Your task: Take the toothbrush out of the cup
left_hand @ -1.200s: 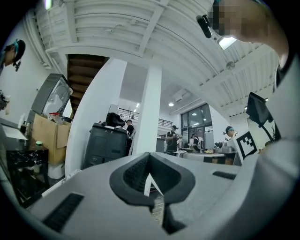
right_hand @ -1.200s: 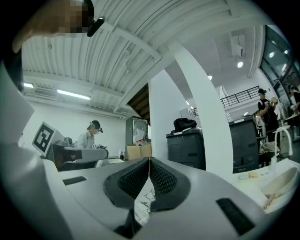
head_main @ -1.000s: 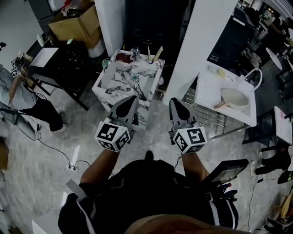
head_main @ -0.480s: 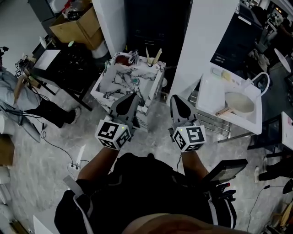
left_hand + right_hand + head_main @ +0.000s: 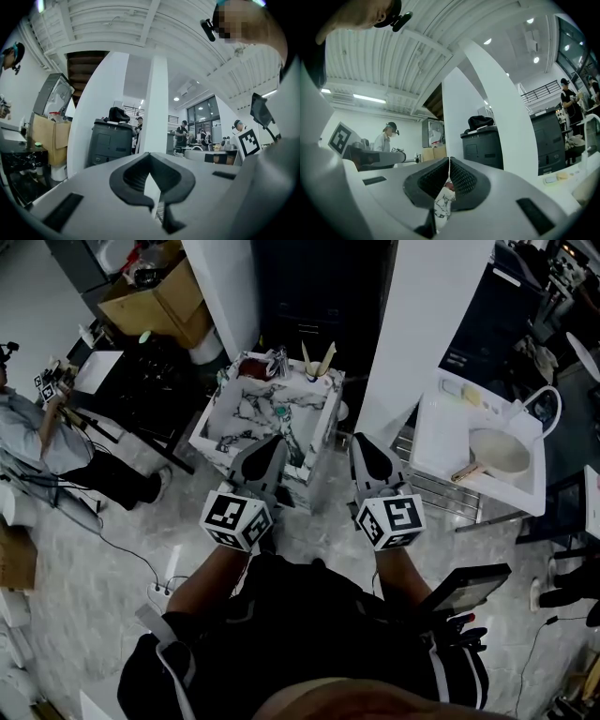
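Marble-patterned white surface (image 5: 239,414) lay just ahead of the fingers. The left gripper (image 5: 273,441) and right gripper (image 5: 357,439) pointed level, fingers pressed together on nothing, probably because nothing was yet within reach. The pale toothbrush (image 5: 325,353) leaned in the small cup (image 5: 312,374), well beyond both fingertips, untouched.

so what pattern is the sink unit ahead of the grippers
The sink unit is white marble with dark grey veins, clearest in the head view.
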Demonstrator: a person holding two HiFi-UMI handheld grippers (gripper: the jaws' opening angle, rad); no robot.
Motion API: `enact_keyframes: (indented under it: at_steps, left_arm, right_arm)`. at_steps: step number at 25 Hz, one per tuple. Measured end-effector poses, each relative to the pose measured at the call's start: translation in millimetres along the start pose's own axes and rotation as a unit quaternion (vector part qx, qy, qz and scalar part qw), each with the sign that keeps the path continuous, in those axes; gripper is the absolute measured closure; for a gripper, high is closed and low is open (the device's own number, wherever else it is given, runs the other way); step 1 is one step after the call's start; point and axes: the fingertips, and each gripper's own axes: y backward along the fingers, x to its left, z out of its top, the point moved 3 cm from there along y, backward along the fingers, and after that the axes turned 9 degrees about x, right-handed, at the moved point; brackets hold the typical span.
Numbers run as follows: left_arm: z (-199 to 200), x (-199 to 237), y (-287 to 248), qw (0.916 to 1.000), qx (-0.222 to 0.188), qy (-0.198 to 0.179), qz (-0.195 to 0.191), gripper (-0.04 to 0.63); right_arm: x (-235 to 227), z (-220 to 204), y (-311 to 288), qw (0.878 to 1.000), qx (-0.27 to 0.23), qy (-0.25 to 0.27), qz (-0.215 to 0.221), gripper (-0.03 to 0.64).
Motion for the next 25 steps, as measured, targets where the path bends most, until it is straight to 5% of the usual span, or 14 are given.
enact_keyframes:
  at_steps: [25]
  left_arm:
    - [17.6,163.7,-75.0,0.9982,0.004,-0.001,-0.060,0.592]
  right_arm:
    - [14.3,9.8,-160.6,0.997,0.016,0.005,-0.078,0.592]
